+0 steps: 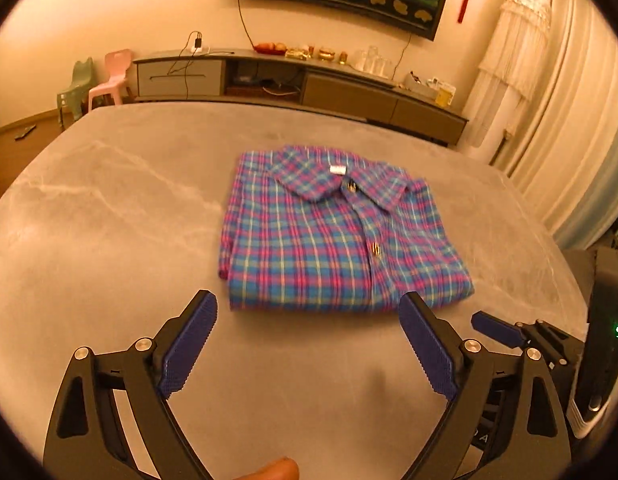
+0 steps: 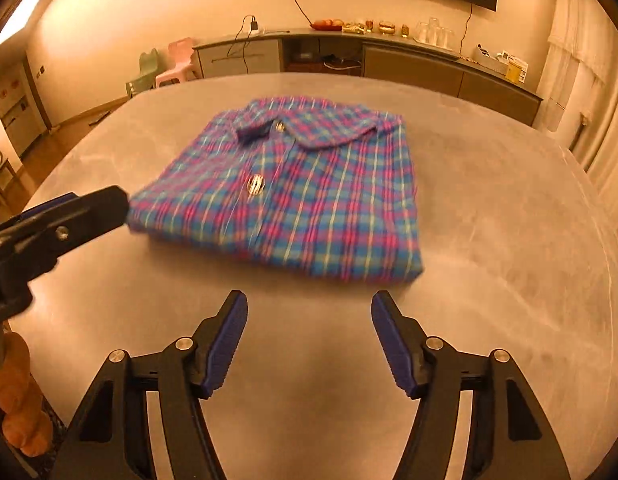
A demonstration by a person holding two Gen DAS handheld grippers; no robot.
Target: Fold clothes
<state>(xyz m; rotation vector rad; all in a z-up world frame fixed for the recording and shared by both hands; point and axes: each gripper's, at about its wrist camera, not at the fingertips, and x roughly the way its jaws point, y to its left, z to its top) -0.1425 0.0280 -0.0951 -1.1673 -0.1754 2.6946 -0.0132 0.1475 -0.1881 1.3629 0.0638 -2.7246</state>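
Plaid cotton, blue crossed with pink and pale yellow: the shirt [image 1: 341, 232] lies on the grey marbled table [image 1: 109, 208] as a compact rectangle, collar up and toward the far edge, button placket running down its middle, sleeves and tail tucked out of sight beneath. From where I steer, both tools sit on the near side of the bundle, clear of the cloth. My left tongs [image 1: 309, 312] stand spread wide, blue ribbed pads apart, nothing between them but bare tabletop; the shirt's near edge lies just beyond the tips. My right tongs [image 2: 307, 308] are likewise spread and hold nothing, with the shirt's near right corner just ahead of them. In the right wrist view one black finger of the left tool reaches in from the left, close to the shirt's near left corner; whether it touches the fabric I cannot tell through the blur.

Step in hand, as I judge it: release after the last fold. The garment looks finished, its edges fairly square, one layer peeking out on the left side. The next move calls for little: either a light tidy of that left edge, or backing both tools away without snagging the hem.
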